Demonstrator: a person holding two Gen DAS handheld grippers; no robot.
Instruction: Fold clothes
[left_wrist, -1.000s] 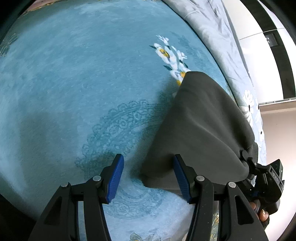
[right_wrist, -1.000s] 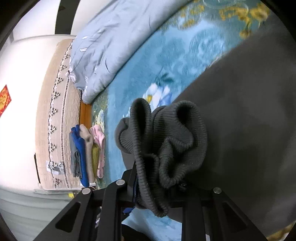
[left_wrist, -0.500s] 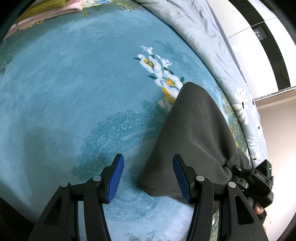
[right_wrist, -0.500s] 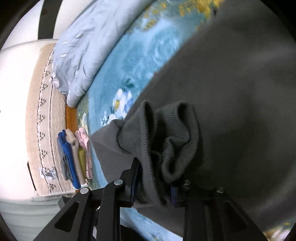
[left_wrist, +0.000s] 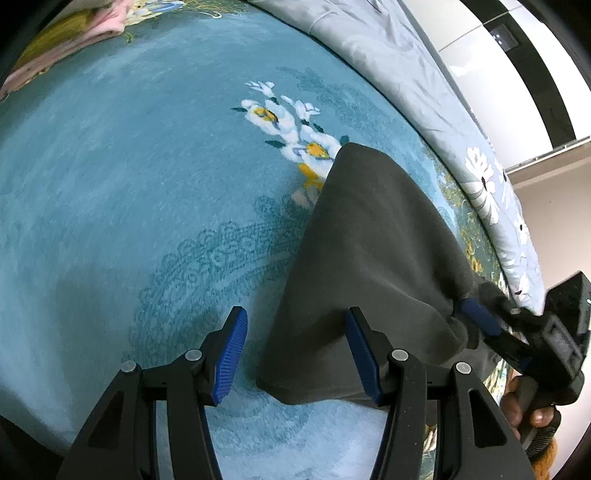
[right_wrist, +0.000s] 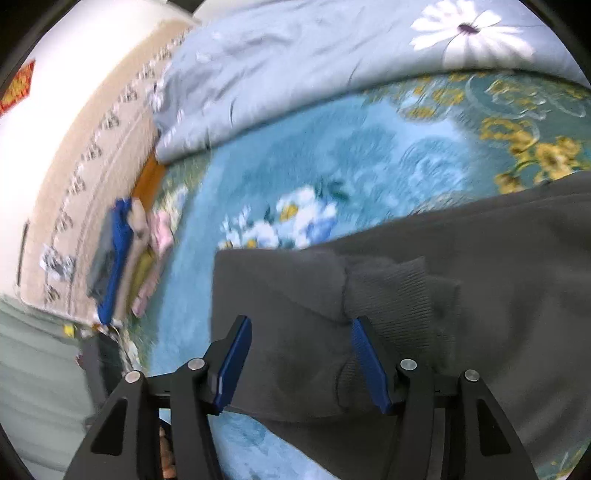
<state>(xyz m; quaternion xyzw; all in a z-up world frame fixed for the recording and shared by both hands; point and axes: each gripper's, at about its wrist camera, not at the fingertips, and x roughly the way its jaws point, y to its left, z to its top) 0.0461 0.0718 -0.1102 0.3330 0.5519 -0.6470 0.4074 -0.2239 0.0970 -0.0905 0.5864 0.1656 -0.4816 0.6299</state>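
The grey garment (right_wrist: 424, 317) lies on the teal blanket (left_wrist: 129, 177), soft, thick and limp, likely to sag. The right gripper (right_wrist: 301, 360) is opening its jaws over the ribbed cuff (right_wrist: 391, 291); the left gripper (left_wrist: 295, 350) stands wide, empty. Its folded edges look the best holds.

no readable text, red wall sign (right_wrist: 16, 86) too blurred to make out
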